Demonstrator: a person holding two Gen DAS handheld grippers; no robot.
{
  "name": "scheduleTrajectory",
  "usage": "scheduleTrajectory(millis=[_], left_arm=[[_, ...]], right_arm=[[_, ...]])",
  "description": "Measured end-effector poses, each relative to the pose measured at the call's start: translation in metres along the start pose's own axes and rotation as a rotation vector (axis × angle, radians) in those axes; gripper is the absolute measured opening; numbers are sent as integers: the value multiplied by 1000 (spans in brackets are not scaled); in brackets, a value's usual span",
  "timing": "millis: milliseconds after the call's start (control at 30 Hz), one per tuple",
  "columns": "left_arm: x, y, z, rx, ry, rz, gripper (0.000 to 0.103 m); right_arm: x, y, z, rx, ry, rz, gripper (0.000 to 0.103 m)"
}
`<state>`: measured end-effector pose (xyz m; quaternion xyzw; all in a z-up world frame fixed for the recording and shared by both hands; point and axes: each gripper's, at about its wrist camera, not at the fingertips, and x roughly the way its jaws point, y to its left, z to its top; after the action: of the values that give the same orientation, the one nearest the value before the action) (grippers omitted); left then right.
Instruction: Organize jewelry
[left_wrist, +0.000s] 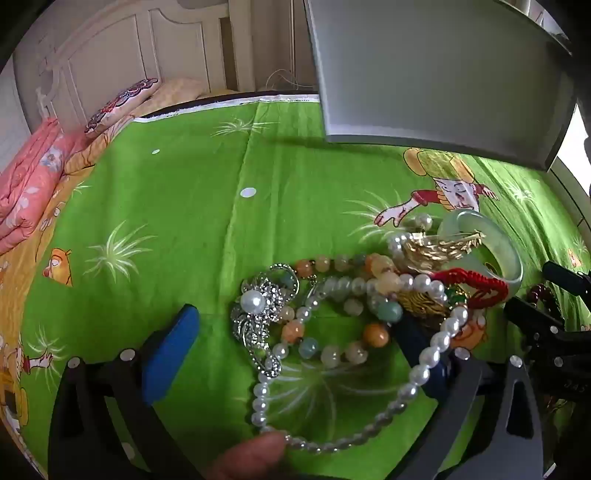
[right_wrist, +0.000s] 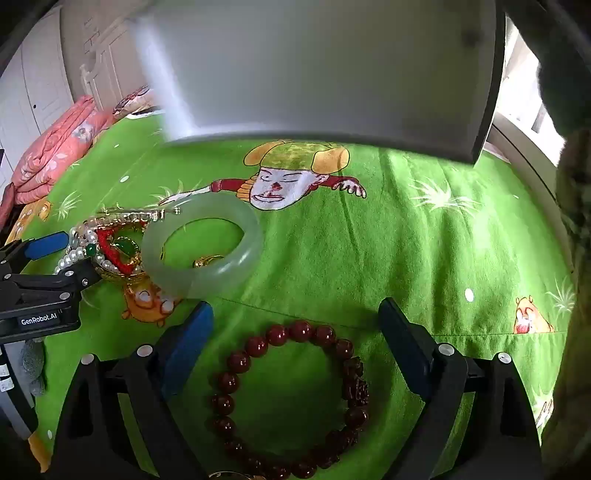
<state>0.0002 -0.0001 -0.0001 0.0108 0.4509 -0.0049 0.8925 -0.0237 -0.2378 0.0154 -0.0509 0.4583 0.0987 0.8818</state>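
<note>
A jewelry heap lies on the green cartoon sheet (left_wrist: 166, 206). In the left wrist view my left gripper (left_wrist: 295, 343) is open around it: a pearl necklace (left_wrist: 424, 365), a coloured bead bracelet (left_wrist: 332, 350) and a silver pearl brooch (left_wrist: 258, 306) lie between the fingers; the pearls drape over the right finger. A pale jade bangle (right_wrist: 203, 247) and red cord piece (left_wrist: 469, 284) sit beyond. In the right wrist view my right gripper (right_wrist: 295, 328) is open around a dark red bead bracelet (right_wrist: 291, 398) lying flat. The left gripper also shows there (right_wrist: 55, 258).
A grey open box lid (left_wrist: 436, 74) stands upright at the far side, also in the right wrist view (right_wrist: 325, 70). A folded pink quilt (left_wrist: 29, 177) and a pillow (left_wrist: 122, 99) lie at the far left by a white headboard. A fingertip (left_wrist: 255, 454) shows at the bottom edge.
</note>
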Motion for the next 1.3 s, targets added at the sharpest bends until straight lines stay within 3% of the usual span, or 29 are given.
scheduleTrajectory(millis=[1300], left_arm=[[1, -1, 0, -1, -3, -2, 101]], right_arm=[[-1, 1, 0, -5, -5, -1, 87]])
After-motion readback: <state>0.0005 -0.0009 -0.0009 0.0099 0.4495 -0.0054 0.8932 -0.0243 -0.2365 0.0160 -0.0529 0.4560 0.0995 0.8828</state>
